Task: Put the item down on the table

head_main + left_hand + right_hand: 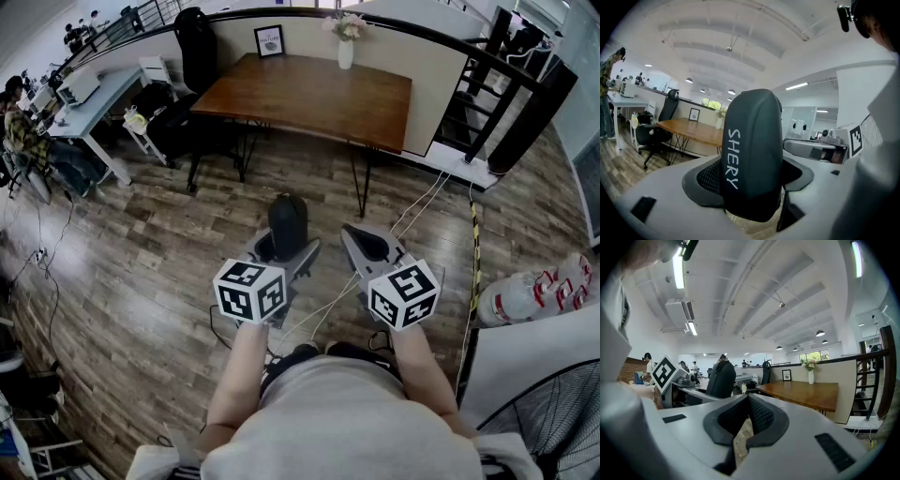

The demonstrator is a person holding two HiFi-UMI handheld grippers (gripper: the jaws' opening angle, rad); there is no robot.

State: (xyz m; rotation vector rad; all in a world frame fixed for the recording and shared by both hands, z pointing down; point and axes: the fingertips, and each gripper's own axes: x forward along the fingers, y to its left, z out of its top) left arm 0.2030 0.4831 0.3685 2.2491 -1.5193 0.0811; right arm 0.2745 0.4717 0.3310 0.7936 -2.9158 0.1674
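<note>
Dark case [288,223] gripped upright in the left claw [287,251], well short of the desk [319,94].

The left claw's jaws stand wide, clamped on the case's lower sides, white lettering facing its camera. The case is held above the plank floor [141,272]. The right claw [371,246] beside it is empty, its jaws drawn together at the tips.

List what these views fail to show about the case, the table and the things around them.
- Case: its lower end, in the left gripper view, is sunk between the jaws of the left gripper. The head view shows only its top.
- Frame on the table: its print is too small to read in the head view.
- White containers: their labels are too small to read in the head view.
</note>
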